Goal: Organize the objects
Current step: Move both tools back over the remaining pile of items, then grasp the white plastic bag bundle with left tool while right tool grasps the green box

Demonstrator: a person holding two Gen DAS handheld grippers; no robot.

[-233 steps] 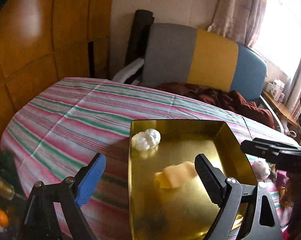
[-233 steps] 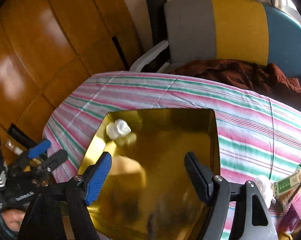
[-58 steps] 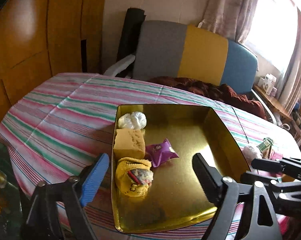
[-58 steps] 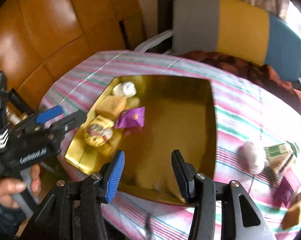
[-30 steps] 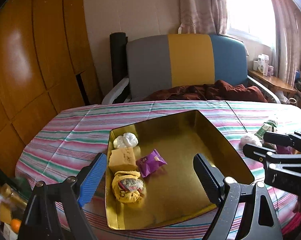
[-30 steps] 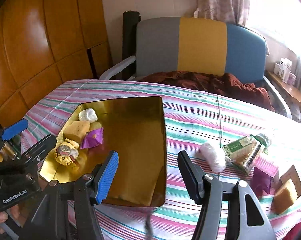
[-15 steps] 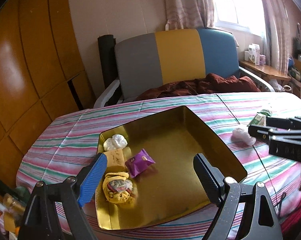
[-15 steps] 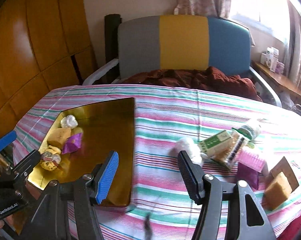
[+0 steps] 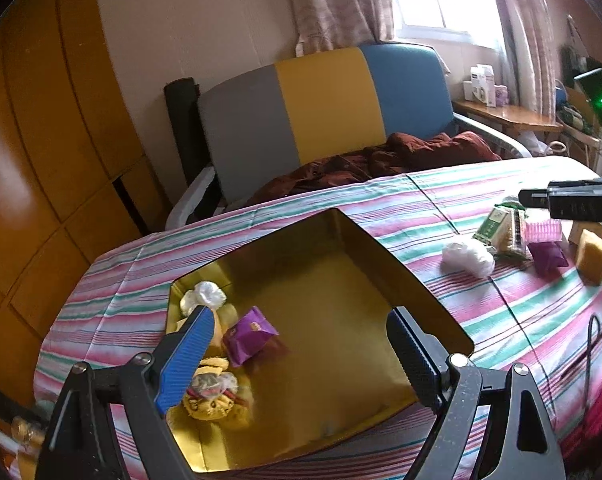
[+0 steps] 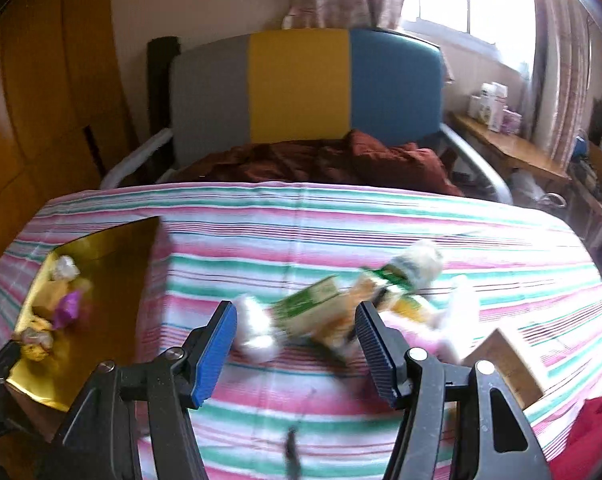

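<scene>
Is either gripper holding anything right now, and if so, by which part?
Nothing is held. The left gripper hangs open above the gold tray, and the right gripper is open above the striped cloth, short of the white wad and green pack.

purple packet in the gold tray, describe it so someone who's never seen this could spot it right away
Start at the shiny gold metal tray on the pink and green striped tablecloth. Four things sit along its left side; the small shiny purple foil snack packet lies just inside that row, beside the tan sponge block. It is the only purple item in the tray; another purple packet lies outside on the cloth.
</scene>
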